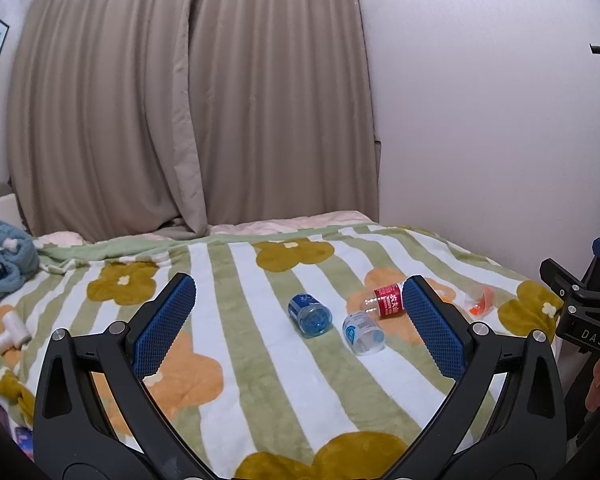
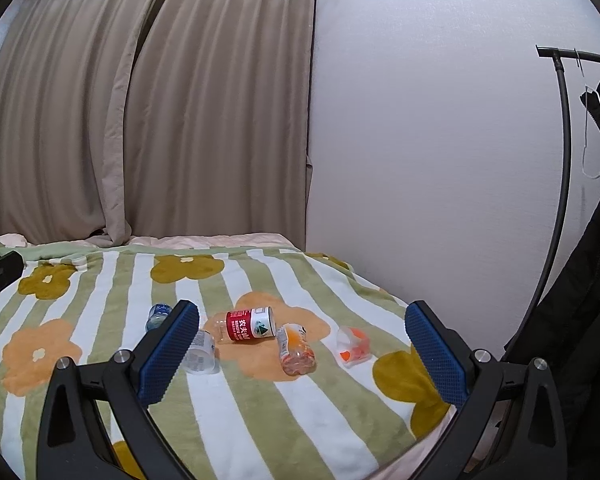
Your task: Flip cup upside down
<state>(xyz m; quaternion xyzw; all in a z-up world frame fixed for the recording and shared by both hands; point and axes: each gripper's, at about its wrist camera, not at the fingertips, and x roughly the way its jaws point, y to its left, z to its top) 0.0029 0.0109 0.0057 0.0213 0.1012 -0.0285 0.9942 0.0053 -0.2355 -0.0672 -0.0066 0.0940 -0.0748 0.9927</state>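
Observation:
Several cut-bottle plastic cups lie on their sides on a striped flower blanket [image 1: 260, 360]. In the left wrist view I see a blue-labelled cup [image 1: 310, 315], a clear cup with a pale blue label [image 1: 363, 333], a red-labelled cup [image 1: 384, 301] partly behind my right finger, and an orange cup [image 1: 480, 300]. The right wrist view shows the red-labelled cup [image 2: 246, 325], an orange-labelled cup [image 2: 296, 348], an orange and white cup [image 2: 353, 347], the clear cup [image 2: 200, 352] and the blue cup [image 2: 158, 316]. My left gripper [image 1: 300, 300] and right gripper [image 2: 302, 328] are open and empty, held back from the cups.
Beige curtains [image 1: 180, 100] and a white wall [image 1: 480, 120] stand behind the bed. A blue towel [image 1: 4, 264] and a white lint roller [image 1: 8, 332] lie at the left. A black clothes rack [image 2: 560, 160] with dark garments stands at the right.

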